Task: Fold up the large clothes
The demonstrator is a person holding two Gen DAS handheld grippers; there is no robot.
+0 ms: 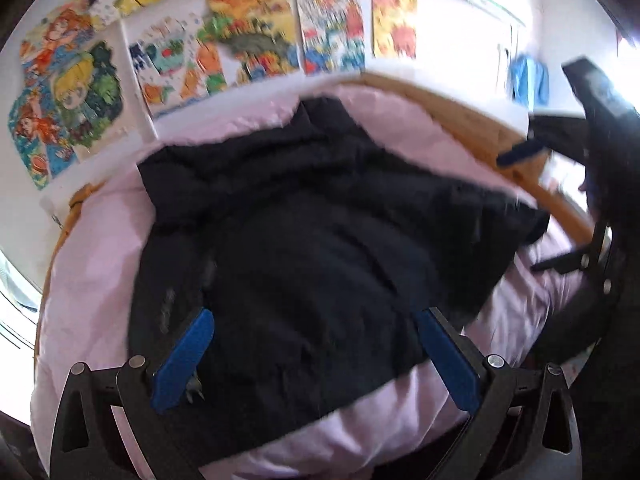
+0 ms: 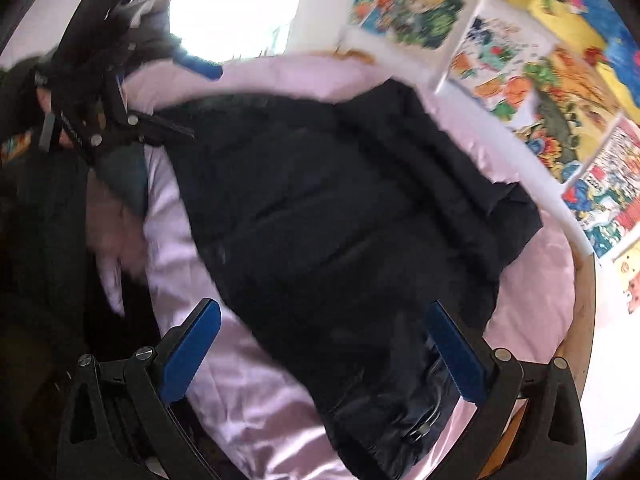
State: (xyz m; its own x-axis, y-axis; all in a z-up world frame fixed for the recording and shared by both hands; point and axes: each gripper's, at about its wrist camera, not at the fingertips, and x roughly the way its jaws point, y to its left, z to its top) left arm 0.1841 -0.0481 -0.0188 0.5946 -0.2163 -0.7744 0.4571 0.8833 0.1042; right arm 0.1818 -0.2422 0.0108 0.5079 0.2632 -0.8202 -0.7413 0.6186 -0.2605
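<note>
Black jacket (image 1: pixel 304 240) lay flat on the pink bedsheet (image 1: pixel 80 264), both claws released above it.
Its long axis ran from the near bed edge toward the poster wall (image 1: pixel 248 36). Left gripper (image 1: pixel 316 356) hung over the jacket's near hem, right gripper (image 2: pixel 320 356) over its near corner, jaws wide, nothing between them. Left looked nearer the middle; frames blurred.

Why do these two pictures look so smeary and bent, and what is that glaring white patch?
Left wrist view: the colourful posters are streaked by motion blur, and the fisheye lens bows the pink bedding into a curve. Right wrist view: the window is blown out to pure white, while the dark jacket loses its folds in shadow; the bed's wooden rim bends too.
</note>
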